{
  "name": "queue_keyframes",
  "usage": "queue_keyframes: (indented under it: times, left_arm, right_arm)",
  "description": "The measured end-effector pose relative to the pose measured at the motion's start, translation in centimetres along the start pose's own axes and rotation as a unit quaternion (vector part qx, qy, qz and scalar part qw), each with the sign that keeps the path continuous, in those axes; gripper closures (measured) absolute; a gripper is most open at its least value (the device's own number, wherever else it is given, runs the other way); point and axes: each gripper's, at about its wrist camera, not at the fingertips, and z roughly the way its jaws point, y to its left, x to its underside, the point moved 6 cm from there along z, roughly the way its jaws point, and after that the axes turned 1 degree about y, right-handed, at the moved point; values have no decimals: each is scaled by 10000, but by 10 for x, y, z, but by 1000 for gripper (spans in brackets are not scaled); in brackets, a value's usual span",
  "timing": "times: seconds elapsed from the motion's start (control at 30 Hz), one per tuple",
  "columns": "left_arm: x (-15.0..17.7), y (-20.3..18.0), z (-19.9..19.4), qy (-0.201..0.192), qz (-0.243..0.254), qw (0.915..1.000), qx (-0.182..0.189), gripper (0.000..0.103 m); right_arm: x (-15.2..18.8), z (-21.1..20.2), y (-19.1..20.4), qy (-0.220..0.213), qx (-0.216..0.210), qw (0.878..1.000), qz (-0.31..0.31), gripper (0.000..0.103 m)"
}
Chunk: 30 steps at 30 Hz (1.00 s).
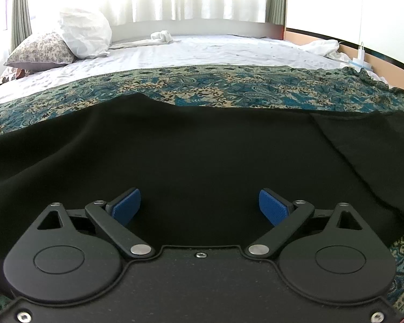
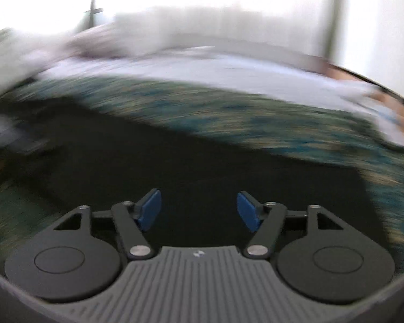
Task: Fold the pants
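Observation:
Black pants point(image 1: 191, 150) lie spread flat on a patterned blue-green bedspread point(image 1: 229, 86); a folded-over part point(image 1: 369, 156) lies at the right. My left gripper point(image 1: 199, 207) is open and empty, low over the middle of the pants. In the blurred right wrist view the pants point(image 2: 175, 161) show as a dark shape on the bedspread point(image 2: 282, 123). My right gripper point(image 2: 198, 210) is open and empty over them.
A white sheet point(image 1: 202, 51) covers the far part of the bed. A floral pillow point(image 1: 40, 51) and a white pillow point(image 1: 83, 35) lie at the back left. Crumpled white cloth point(image 1: 323, 47) lies at the right by a wooden bed frame point(image 1: 323, 36). Curtains hang behind.

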Motion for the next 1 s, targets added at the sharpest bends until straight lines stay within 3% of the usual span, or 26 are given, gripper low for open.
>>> queue_keyframes:
  times: [0.07, 0.13, 0.2, 0.33, 0.43, 0.5, 0.6, 0.67, 0.7, 0.77, 0.8, 0.87, 0.93, 1.0]
  left_arm:
    - [0, 0, 0, 7, -3, 10000, 7, 7]
    - [0, 0, 0, -8, -16, 10000, 16, 7]
    - [0, 1, -1, -28, -21, 10000, 17, 7]
    - [0, 1, -1, -45, -12, 10000, 10, 7]
    - [1, 2, -1, -51, -6, 10000, 9, 7]
    - [1, 1, -1, -48, -10, 10000, 13, 7]
    - [1, 1, -1, -50, -7, 10000, 11, 7]
    - [1, 2, -2, -49, -5, 10000, 8, 7]
    - [1, 2, -2, -49, -3, 10000, 7, 7]
    - [0, 2, -2, -40, -10, 10000, 5, 7]
    - [0, 3, -3, -25, -22, 10000, 6, 7]
    - [-6, 5, -8, -67, -101, 9999, 18, 7]
    - [-14, 7, -15, -172, -243, 9994, 177, 7]
    - [-29, 7, -19, -237, -395, 9981, 408, 7]
  right_arm:
    - [3, 8, 41, 68, -314, 9980, -552, 19]
    - [3, 22, 58, 122, -165, 9958, -890, 20]
    - [-2, 30, 59, 102, -235, 9977, -633, 31]
    - [-13, 34, 34, 83, -388, 9991, 120, 63]
    - [-9, 39, 16, 173, -178, 9995, 205, 94]
    - [-7, 36, -1, 42, 47, 9994, 338, 95]
    - [-17, 18, -39, -395, 1057, 9923, 504, 95]
    - [-24, 4, -85, -743, 1681, 9769, 1090, 95]
    - [-23, -6, -116, -906, 2097, 9612, 1545, 95]
    - [-9, -25, -170, -1110, 2769, 9235, 2411, 96]
    - [3, -36, -197, -1161, 3094, 8987, 2884, 96]
    - [28, -51, -230, -1132, 3517, 8617, 3479, 96]
    - [52, -59, -249, -934, 3692, 8447, 3762, 95]
    - [69, -57, -255, -703, 3791, 8432, 3746, 95]
